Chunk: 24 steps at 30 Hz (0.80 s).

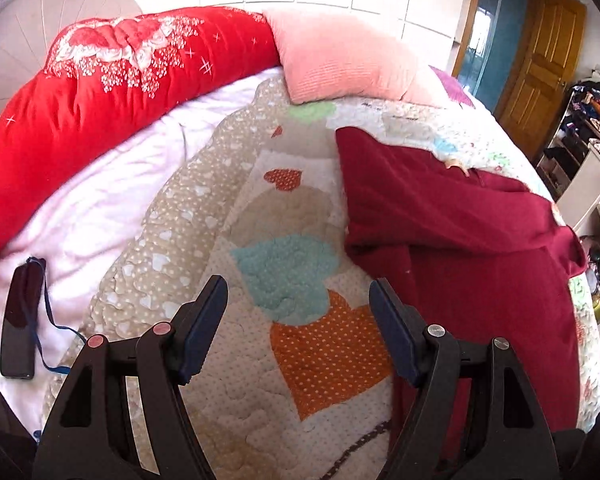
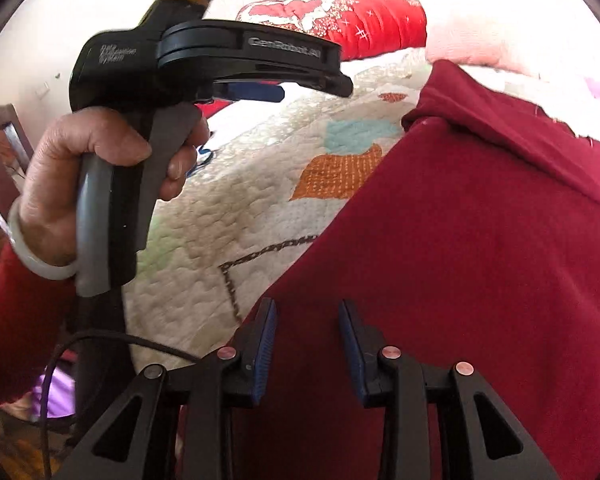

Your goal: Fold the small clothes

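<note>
We hold our left gripper [image 1: 298, 320] over the quilt [image 1: 260, 216], its jaws wide open and empty, just beside the dark red cloth [image 1: 460, 240] lying spread on the bed. Our right gripper [image 2: 307, 344] hangs right above that cloth, jaws partly open, holding nothing. Both look ready to grab an edge. We see no baskets or boxes.

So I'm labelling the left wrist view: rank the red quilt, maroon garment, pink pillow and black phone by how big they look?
1. Maroon garment and red quilt: similar; the garment lies nearer.
2. Pink pillow.
3. Black phone.
</note>
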{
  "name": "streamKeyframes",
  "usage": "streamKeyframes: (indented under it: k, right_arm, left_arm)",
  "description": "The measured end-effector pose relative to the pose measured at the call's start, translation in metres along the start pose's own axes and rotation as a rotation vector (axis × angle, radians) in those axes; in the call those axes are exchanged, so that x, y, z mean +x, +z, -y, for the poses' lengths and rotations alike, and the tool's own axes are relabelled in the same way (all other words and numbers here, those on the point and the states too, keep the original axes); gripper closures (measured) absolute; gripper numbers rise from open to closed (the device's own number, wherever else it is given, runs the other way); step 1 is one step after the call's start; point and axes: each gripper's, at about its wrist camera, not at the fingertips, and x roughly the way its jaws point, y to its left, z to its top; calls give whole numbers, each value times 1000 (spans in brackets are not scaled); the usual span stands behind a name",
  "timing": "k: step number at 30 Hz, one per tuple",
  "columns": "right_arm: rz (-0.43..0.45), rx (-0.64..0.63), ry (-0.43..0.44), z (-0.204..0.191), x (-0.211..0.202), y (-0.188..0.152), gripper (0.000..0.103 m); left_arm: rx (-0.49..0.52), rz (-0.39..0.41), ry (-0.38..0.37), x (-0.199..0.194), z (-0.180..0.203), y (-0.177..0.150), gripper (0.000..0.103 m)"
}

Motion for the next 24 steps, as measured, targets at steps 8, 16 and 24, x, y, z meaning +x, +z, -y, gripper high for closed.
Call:
streamKeyframes:
  k: [8, 16, 24]
  right_arm:
    - [-4, 85, -108, 27, -16, -34, 71]
    - [149, 232, -326, 78, -83, -25, 63]
    - [173, 334, -571, 144, -110, -27, 62]
  left_arm:
    - [36, -4, -94, -9, 44, -14, 29]
    - [100, 2, -116, -5, 98, -21, 29]
    - [133, -27, -122, 14, 131, -26, 29]
